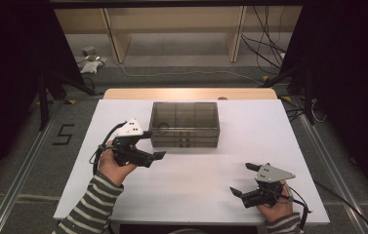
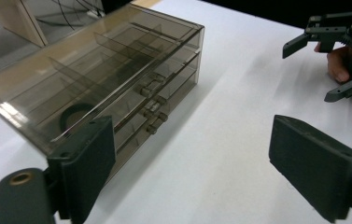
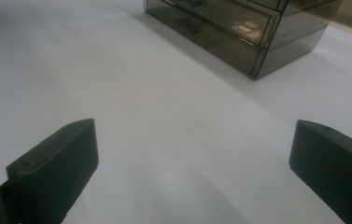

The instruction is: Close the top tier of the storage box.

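Sitting toward the far edge of the white desk (image 1: 137, 195), near its middle: one smoked, see-through drawer box (image 1: 184, 124), three drawers stacked, all looking pushed in, small handles facing the near edge. Lying inside at the box's left end: one dark ring-shaped item (image 2: 74, 116), drawer level hard to tell. Hovering just beside the box's near-left corner: left tool (image 1: 158, 156), jaws spread wide, gripping nothing, touching nothing. Resting near the desk's near-right corner, well apart from the box: right tool (image 1: 244, 179), jaws likewise gaping wide and holding nothing.

Judging by this: either a drawer just shut with the item stowed, or no drawer opened yet; impossible to settle which. Counting up: one box, three drawers, one ring, two tools.
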### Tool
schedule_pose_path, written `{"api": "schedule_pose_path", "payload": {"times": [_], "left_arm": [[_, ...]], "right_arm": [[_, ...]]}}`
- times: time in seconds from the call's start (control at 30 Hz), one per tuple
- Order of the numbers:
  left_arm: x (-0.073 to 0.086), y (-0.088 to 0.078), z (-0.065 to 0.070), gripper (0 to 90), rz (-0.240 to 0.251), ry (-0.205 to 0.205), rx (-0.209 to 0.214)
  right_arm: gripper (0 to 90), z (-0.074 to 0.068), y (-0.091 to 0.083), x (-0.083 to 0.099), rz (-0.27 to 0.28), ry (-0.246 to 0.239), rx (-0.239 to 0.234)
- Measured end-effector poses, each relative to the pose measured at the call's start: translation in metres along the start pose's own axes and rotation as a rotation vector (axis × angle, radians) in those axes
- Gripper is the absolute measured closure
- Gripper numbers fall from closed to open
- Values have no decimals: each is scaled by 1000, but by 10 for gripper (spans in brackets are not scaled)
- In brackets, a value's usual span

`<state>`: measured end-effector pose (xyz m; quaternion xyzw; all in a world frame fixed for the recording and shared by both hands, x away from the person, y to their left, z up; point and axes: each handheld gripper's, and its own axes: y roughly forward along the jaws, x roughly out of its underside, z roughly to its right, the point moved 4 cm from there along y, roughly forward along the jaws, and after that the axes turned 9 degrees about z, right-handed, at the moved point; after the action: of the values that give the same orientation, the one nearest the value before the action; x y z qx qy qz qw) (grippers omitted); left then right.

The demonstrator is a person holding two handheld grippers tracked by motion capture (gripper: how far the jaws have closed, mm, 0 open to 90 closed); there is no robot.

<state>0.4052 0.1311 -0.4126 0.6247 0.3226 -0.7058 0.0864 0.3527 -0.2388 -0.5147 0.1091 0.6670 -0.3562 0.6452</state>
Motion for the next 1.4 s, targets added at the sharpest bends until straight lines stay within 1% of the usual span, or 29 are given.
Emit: {"api": "schedule_pose_path", "payload": {"times": [0.03, 0.1, 0.13, 0.2, 0.27, 0.4, 0.47, 0.53, 0.6, 0.67, 0.87, 0.97, 1.1, 1.17, 1.23, 1.37, 1.4], "left_arm": [[3, -3, -2, 108, 7, -10, -9], [9, -9, -4, 77, 23, -28, -10], [13, -13, -5, 69, 44, -41, -12], [20, -18, -5, 58, 80, -44, -22], [28, -23, -5, 55, 100, -40, -31], [43, -28, -5, 15, 143, -51, -36], [49, -30, -5, 0, 151, -43, -47], [54, -32, -4, 0, 170, -44, -53], [60, -34, -3, 0, 195, -57, -50], [66, -35, -3, 0, 202, -63, -52], [84, -37, -1, 0, 201, -42, -74], [92, -38, -1, 0, 220, -56, -67], [103, -39, -2, 0, 229, -48, -93], [107, -40, -4, 0, 222, -43, -111], [111, -41, -6, 0, 197, -51, -116], [121, -44, -7, 2, 212, -67, -111], [124, -44, -7, 2, 208, -70, -109]], "right_arm": [[23, 0, 0, 0, -2, 1, 0], [23, 0, 0, 0, -1, 0, 0], [23, 0, 0, 0, -1, 0, 0], [23, 0, 0, 0, -2, 0, 2], [23, 0, 0, 0, -3, 2, 1], [23, 0, 0, 0, -8, 2, 1], [23, 0, 0, 0, -8, 1, 1], [23, 0, 0, 0, -7, 2, 0], [23, 0, 0, 0, -7, 2, 1], [23, 0, 0, 0, -7, -1, 1], [22, 0, 0, 0, -1, 1, 3], [22, 0, 0, 0, -2, -2, 2], [22, 0, 0, 0, -2, 0, 3], [22, 0, 0, 0, -3, 1, 3], [22, 0, 0, 0, -2, 0, 3], [22, 0, 0, 0, -3, 1, 3], [22, 0, 0, 0, -2, 2, 3]]}}
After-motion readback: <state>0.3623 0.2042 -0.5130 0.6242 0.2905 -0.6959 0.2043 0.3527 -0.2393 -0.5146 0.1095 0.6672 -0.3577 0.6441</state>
